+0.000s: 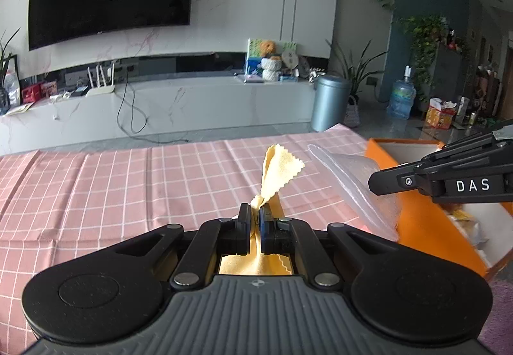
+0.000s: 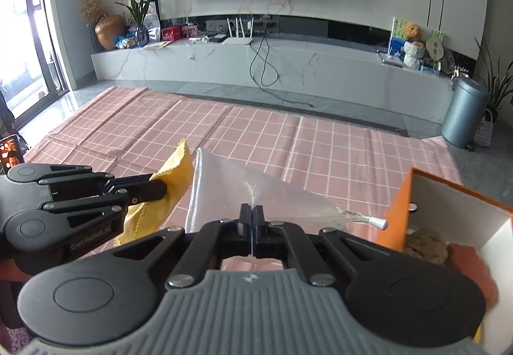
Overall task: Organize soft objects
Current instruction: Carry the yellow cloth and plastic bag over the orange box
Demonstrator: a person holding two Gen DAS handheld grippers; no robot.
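Observation:
My left gripper (image 1: 255,210) is shut on a yellow cloth (image 1: 278,167) with zigzag edges, held up above the pink checked tablecloth (image 1: 128,188). The cloth's free corner sticks up past the fingertips. From the right wrist view the same yellow cloth (image 2: 173,185) hangs from the left gripper (image 2: 160,186) at the left. My right gripper (image 2: 252,210) is shut on a clear plastic zip bag (image 2: 237,191), lifted off the table, its white slider (image 2: 380,222) at the right. In the left wrist view the bag (image 1: 352,182) hangs from the right gripper (image 1: 373,182).
An orange box (image 2: 396,214) with a white inside stands at the table's right end; a beige knitted item (image 2: 426,247) and a pink cloth (image 2: 471,265) lie in it. Beyond the table are a grey bin (image 1: 330,102), a TV bench and a wall TV.

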